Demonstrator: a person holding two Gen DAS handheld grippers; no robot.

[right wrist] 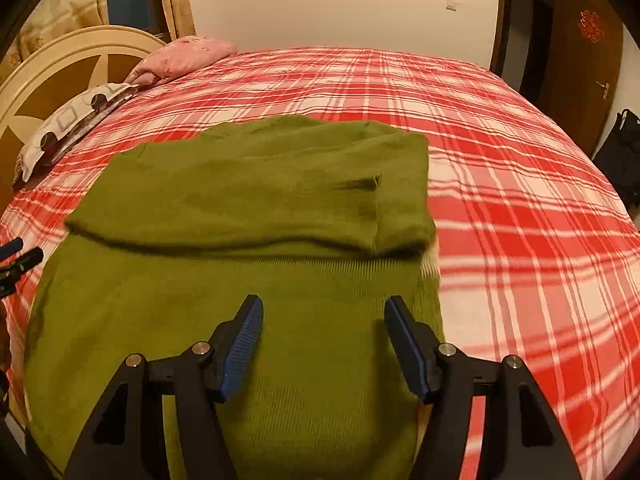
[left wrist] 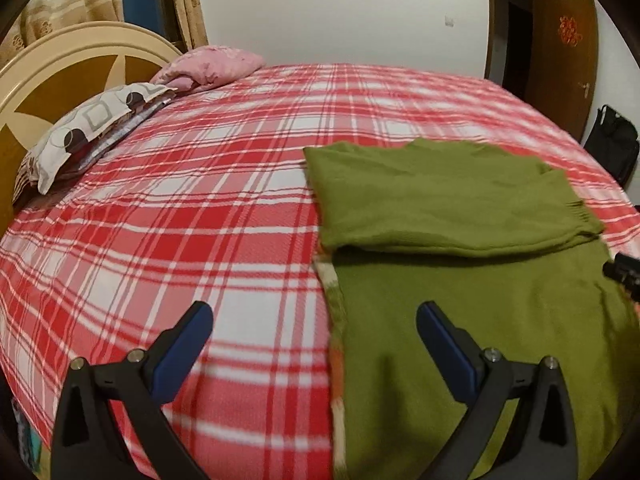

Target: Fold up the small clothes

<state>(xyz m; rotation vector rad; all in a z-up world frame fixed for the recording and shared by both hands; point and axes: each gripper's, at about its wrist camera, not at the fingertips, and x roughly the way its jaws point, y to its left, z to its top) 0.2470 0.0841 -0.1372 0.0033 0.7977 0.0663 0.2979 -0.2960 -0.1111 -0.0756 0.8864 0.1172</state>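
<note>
A green knit sweater (left wrist: pixel 460 240) (right wrist: pixel 248 216) lies flat on the red plaid bed cover (left wrist: pixel 180 220) (right wrist: pixel 520 200), its sleeves folded across the upper body. My left gripper (left wrist: pixel 314 314) hovers open above the sweater's left edge, one finger over the plaid, the other over the green cloth. My right gripper (right wrist: pixel 324 308) stands open above the sweater's lower body near its right edge. Nothing sits between either pair of fingers. The right gripper's tip (left wrist: pixel 622 274) shows at the far right of the left wrist view, and the left gripper's tip (right wrist: pixel 20 258) at the far left of the right wrist view.
Patterned pillows (left wrist: pixel 88 128) (right wrist: pixel 68 124) and a pink pillow (left wrist: pixel 208 68) (right wrist: pixel 184 58) lie by the cream headboard (left wrist: pixel 60 68). A brown door (left wrist: pixel 564 56) and a black bag (left wrist: pixel 612 144) stand to the right of the bed. A white wall is behind.
</note>
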